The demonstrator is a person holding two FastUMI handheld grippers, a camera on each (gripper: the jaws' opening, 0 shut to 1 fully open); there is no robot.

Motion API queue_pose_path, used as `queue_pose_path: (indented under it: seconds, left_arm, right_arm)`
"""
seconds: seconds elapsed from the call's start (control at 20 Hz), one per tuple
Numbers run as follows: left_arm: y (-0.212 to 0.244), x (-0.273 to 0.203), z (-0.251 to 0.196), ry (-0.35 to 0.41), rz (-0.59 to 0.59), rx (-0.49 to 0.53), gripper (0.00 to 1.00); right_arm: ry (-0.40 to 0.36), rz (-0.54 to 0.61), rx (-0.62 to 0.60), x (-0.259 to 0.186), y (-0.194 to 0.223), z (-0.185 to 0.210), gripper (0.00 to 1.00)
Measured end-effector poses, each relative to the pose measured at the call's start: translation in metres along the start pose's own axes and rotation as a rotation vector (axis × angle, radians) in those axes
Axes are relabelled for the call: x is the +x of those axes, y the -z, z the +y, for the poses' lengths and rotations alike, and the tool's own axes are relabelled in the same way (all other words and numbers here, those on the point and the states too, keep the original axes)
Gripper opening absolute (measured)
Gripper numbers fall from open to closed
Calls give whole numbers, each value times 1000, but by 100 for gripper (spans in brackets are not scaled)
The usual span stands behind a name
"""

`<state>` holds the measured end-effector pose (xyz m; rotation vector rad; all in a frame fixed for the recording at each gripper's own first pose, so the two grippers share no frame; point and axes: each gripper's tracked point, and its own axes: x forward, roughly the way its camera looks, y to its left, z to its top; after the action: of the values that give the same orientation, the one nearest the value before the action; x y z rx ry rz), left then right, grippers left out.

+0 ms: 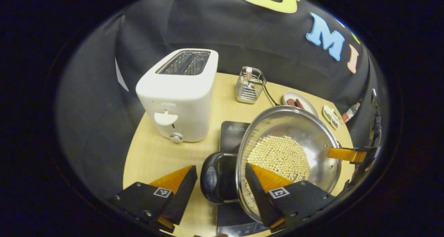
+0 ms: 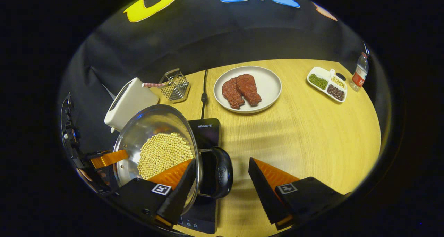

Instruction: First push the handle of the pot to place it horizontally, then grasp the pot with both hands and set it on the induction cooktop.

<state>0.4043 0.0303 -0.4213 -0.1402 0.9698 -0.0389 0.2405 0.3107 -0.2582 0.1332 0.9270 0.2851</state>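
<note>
A steel pot (image 1: 308, 126) (image 2: 142, 126) holding pale beans (image 1: 281, 155) (image 2: 163, 152) is over the black induction cooktop (image 1: 233, 133) (image 2: 208, 129); I cannot tell whether it rests on it. My left gripper (image 1: 220, 190) is open, its jaws straddling one black loop handle (image 1: 213, 179), with one finger over the beans inside the rim. At the opposite handle (image 2: 222, 172) my right gripper (image 2: 222, 183) is open in the same way. A finger (image 1: 347, 154) of the right gripper appears across the pot in the left gripper view, and a finger (image 2: 107, 159) of the left one in the right gripper view.
A white toaster (image 1: 180, 94) (image 2: 130, 100) stands left of the cooktop on the wooden table (image 2: 312, 133). Behind it are a wire basket (image 1: 250, 86) (image 2: 175, 82), a power cable (image 2: 204, 91) and a plate (image 2: 270, 87) of meat. A divided dish (image 2: 327, 82) and a bottle (image 2: 360, 72) sit far right.
</note>
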Motion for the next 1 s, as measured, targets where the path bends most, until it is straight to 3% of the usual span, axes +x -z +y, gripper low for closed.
queue_pose_path:
  seconds: [0.2, 0.3, 0.35, 0.5, 0.65, 0.8, 1.0]
  left_arm:
    - [-12, -29, -16, -43, -42, 44, 89]
    - [-20, -49, -29, -64, -78, 67, 86]
    - [-25, -61, -39, -66, -106, 77, 88]
    - [-37, -93, -68, -80, -173, 98, 86]
    - [-49, -128, -103, -98, -256, 115, 88]
    - [-67, -164, -132, -176, -373, 149, 85]
    - [-89, -226, -213, -121, -553, 96, 88]
  right_arm:
    - [7, -86, -29, -42, -11, -15, 100]
    - [31, -134, -24, -67, -16, -32, 93]
    - [29, -146, -13, -78, -18, -39, 98]
    - [28, -205, -6, -113, -30, -64, 98]
    - [86, -294, -44, -145, -44, -103, 98]
    - [139, -419, -75, -186, -63, -140, 98]
    - [168, -578, -151, -250, -83, -179, 98]
